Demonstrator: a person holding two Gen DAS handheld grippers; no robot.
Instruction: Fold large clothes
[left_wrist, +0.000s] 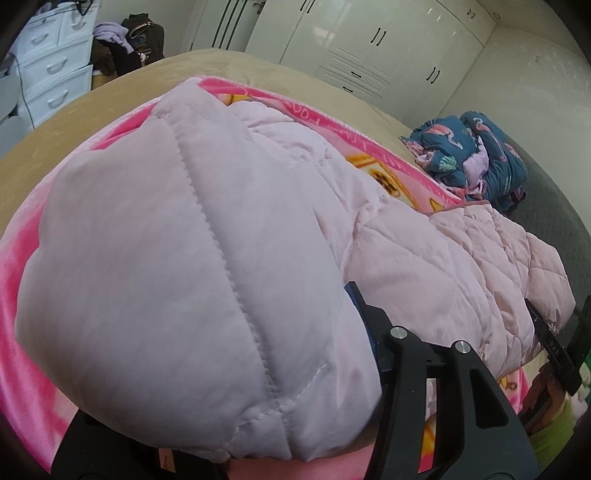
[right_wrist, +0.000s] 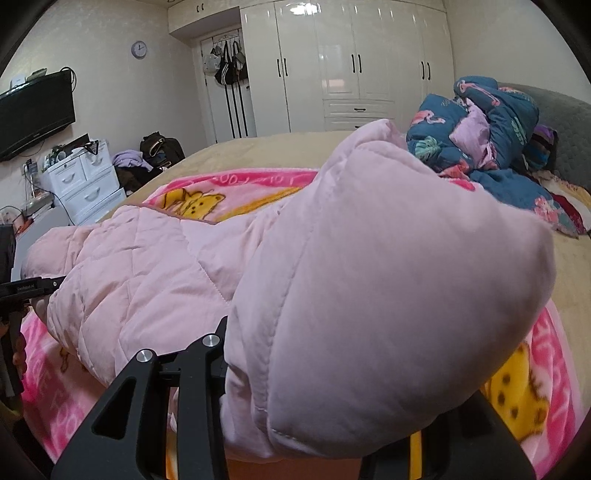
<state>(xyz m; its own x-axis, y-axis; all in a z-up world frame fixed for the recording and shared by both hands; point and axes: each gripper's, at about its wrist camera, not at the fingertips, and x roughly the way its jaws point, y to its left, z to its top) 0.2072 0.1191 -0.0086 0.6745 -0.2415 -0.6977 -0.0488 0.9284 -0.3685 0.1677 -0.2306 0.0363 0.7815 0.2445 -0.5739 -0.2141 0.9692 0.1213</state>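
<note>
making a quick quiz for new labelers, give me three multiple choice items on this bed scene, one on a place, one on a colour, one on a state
1. Where does the pink blanket lie?
A. on the floor
B. on the bed, under the jacket
C. over the drawers

2. What colour is the quilted jacket?
A. pale pink
B. dark green
C. black

3. How are the wardrobe doors?
A. one open
B. removed
C. all shut

Answers: 1 B, the blanket spreads on the tan bed beneath the jacket. 2 A, pale pink in both views. 3 C, no door stands ajar.
</note>
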